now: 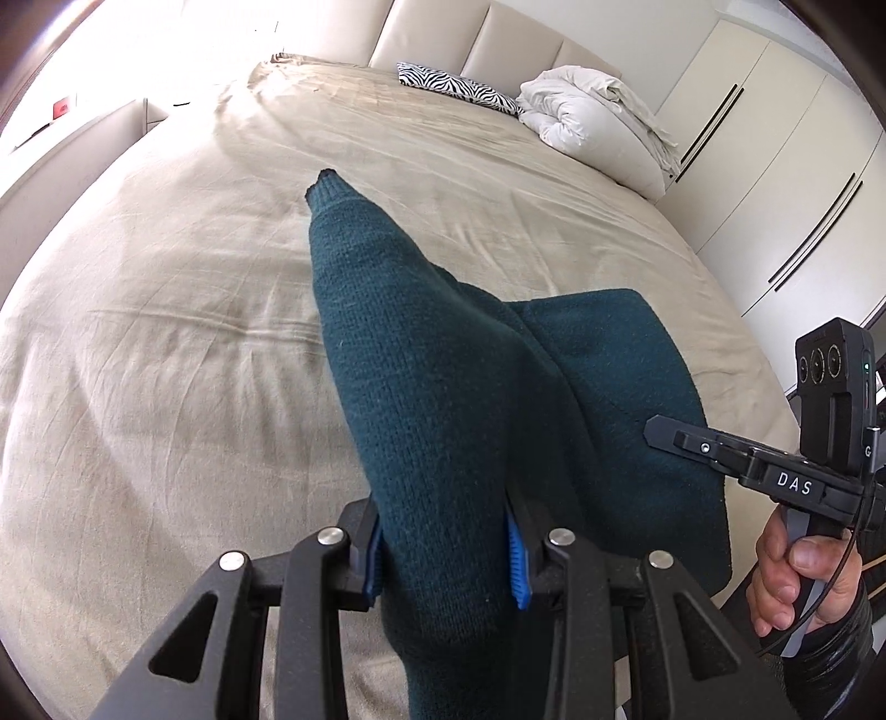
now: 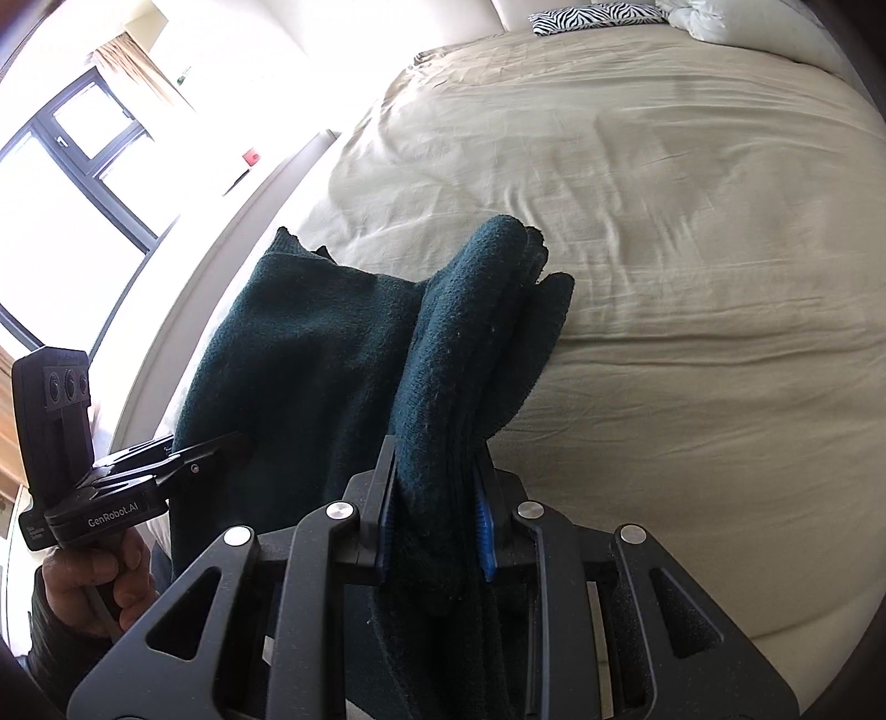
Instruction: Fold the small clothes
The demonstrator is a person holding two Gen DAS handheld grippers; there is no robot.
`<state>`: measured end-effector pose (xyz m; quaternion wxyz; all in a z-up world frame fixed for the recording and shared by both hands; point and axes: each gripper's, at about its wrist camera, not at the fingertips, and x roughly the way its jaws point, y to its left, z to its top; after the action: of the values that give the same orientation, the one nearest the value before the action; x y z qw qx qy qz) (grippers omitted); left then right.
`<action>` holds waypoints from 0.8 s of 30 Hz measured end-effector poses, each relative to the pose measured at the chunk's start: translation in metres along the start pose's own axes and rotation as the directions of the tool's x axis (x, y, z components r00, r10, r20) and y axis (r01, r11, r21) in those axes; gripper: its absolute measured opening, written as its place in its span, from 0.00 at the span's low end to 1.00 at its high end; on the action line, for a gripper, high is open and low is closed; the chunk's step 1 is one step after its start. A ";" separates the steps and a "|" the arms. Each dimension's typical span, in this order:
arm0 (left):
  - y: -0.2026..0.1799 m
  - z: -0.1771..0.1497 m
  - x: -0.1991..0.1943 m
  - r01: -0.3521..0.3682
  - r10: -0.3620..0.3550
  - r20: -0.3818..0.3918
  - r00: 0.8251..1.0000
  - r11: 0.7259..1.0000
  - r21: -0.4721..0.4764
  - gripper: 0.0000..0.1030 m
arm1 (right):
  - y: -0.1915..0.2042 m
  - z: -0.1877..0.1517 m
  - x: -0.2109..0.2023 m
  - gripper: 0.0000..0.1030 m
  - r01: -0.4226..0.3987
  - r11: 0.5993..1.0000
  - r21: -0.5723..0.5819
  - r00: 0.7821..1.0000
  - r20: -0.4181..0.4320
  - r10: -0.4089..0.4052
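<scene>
I see both grippers clamped on one dark teal sweater (image 1: 443, 399), held above a beige bed (image 1: 166, 332). My left gripper (image 1: 446, 548) pinches a thick fold; my right gripper (image 2: 437, 520) squeezes a bunched edge.

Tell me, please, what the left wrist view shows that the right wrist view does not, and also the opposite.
Only the left wrist view shows the white wardrobe doors, the padded headboard and the right hand on its handle.

Only the right wrist view shows the window, the curtain and the left hand.

Both show the dark green sweater clamped in the left gripper and the right gripper, the beige bed, the zebra pillow and the white duvet.
</scene>
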<state>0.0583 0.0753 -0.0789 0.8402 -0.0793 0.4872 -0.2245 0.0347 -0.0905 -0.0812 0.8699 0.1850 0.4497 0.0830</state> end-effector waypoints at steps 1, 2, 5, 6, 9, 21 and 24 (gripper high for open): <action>0.001 -0.002 0.006 -0.003 0.003 -0.012 1.000 1.000 0.008 0.36 | -0.005 -0.001 0.002 0.21 -0.001 1.000 0.012 1.000 0.000 0.001; 0.002 -0.005 0.012 -0.010 0.010 -0.027 1.000 1.000 0.008 0.36 | -0.010 -0.004 0.005 0.21 -0.002 1.000 0.027 1.000 -0.002 0.002; 0.007 -0.011 0.025 -0.022 0.021 -0.039 0.999 1.000 -0.010 0.39 | -0.040 -0.009 0.020 0.21 -0.021 0.995 0.100 1.000 -0.019 0.023; 0.010 -0.012 0.027 -0.016 0.015 -0.042 0.999 1.000 -0.024 0.41 | -0.053 -0.012 0.026 0.21 -0.046 0.989 0.139 0.998 -0.028 0.050; 0.012 -0.016 0.027 -0.025 0.024 -0.038 0.999 0.999 -0.025 0.45 | -0.090 -0.024 0.042 0.22 -0.149 0.953 0.264 0.987 -0.018 0.159; 0.010 -0.026 0.031 -0.064 0.063 -0.008 0.998 0.998 -0.016 0.53 | -0.124 -0.041 0.051 0.25 -0.277 0.912 0.302 0.960 0.048 0.275; 0.010 -0.027 0.030 -0.074 0.074 -0.002 0.997 0.997 -0.014 0.55 | -0.122 -0.041 0.045 0.26 -0.265 0.917 0.297 0.964 0.047 0.263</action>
<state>0.0509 0.0729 -0.1203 0.8471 -0.0671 0.4919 -0.1896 0.0245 -0.1787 -0.1851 0.8139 0.3742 0.4251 0.1297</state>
